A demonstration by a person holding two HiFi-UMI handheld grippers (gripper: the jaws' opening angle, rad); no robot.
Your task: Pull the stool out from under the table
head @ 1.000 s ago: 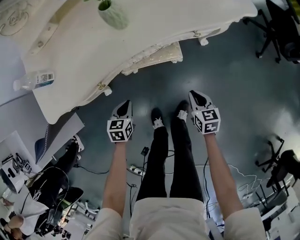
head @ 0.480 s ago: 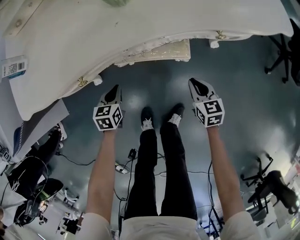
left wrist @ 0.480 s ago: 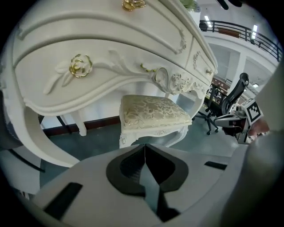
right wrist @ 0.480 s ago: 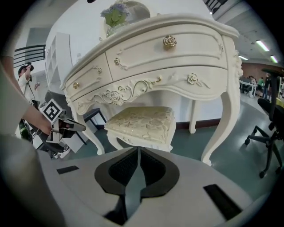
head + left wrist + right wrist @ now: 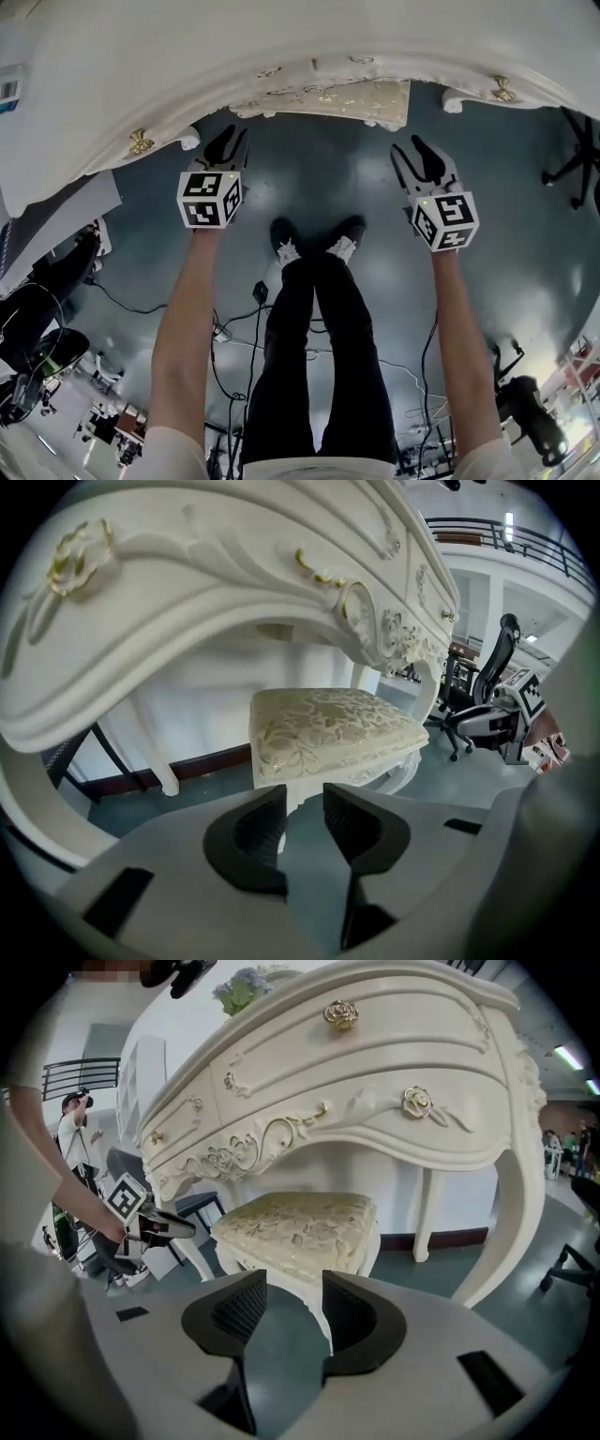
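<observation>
- So the stool (image 5: pixel 323 98) is parked on the dark floor (image 5: pixel 309 178), tucked under the front edge of the bench (image 5: pixel 281 47). In the head view only a strip of its patterned cream cushion is seen poking out past that edge.
- The left gripper (image 5: pixel 228 142) is held just in front of the bench's front edge, off to the left of the stool and apart from it. Its jaws have just been opening, but only a narrow gap is left between them. Nothing is gripped, and a stool leg is seen through the gap, further off.
- The right gripper (image 5: pixel 412 155) is held on the other side, right of the stool, not touching it either. Its jaws have just been opening too, and the gap is clearly wider. Nothing is caught between the pads, and the stool's near corner is seen beyond them.
- Both grippers are angled down and forward at the stool.
- A pair of shoes (image 5: pixel 314 246) is planted on the floor between the two grippers, back from the stool.
- A gold knob (image 5: pixel 141 142) is seen on the bench's front near the left gripper.
- An office chair (image 5: pixel 577 159) is parked past the bench's right end.
</observation>
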